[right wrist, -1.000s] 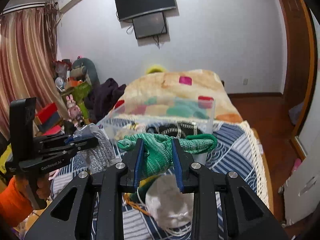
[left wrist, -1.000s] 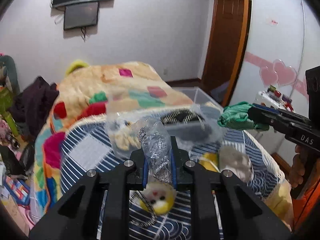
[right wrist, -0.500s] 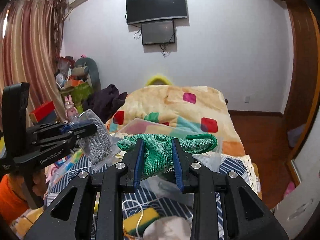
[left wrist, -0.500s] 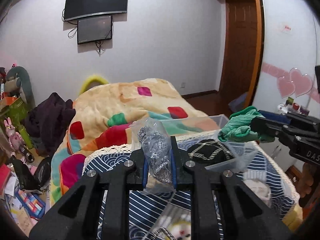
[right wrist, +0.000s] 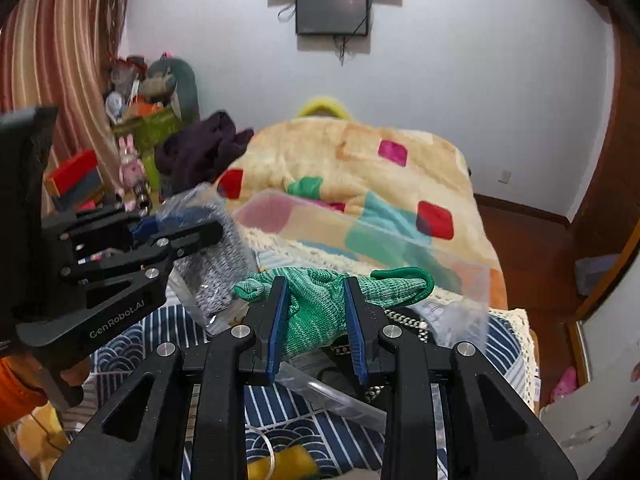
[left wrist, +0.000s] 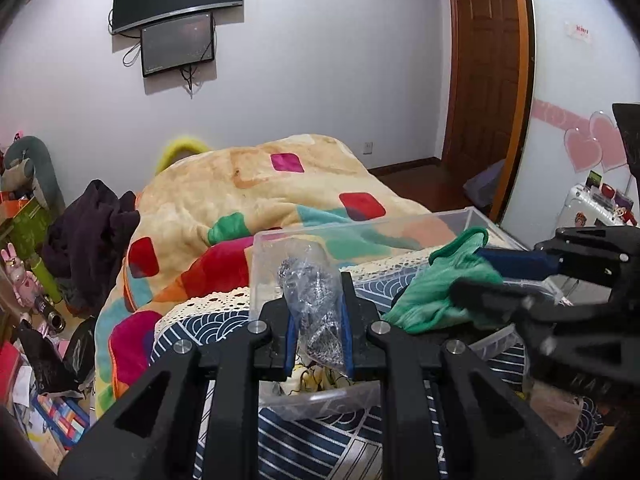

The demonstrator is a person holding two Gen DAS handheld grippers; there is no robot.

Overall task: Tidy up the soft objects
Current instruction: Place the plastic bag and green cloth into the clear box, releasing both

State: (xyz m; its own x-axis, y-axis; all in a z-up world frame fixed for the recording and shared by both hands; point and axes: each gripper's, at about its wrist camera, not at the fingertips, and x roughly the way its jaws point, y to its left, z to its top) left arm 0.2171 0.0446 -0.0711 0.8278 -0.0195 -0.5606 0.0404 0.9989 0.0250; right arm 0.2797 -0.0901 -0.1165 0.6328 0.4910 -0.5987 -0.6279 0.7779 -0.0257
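Bed (left wrist: 280, 184) behind, green glove (right wrist: 320, 304) pinched in right claw (right wrist: 316, 320), over bin (left wrist: 360, 236)

Bin (left wrist: 360, 228) on bed, quilt (left wrist: 248, 188) behind — bagged scourer (left wrist: 316, 308) left of glove (left wrist: 440, 292).

A crumpled green knit glove (right wrist: 320, 304) and a grey knit item in a clear plastic bag (left wrist: 316, 312) are both held up over the clear plastic bin (left wrist: 360, 228).

both tools (left wrist: 318, 332) (right wrist: 316, 316) moved over clear bin (left wrist: 360, 232), loads gripped.
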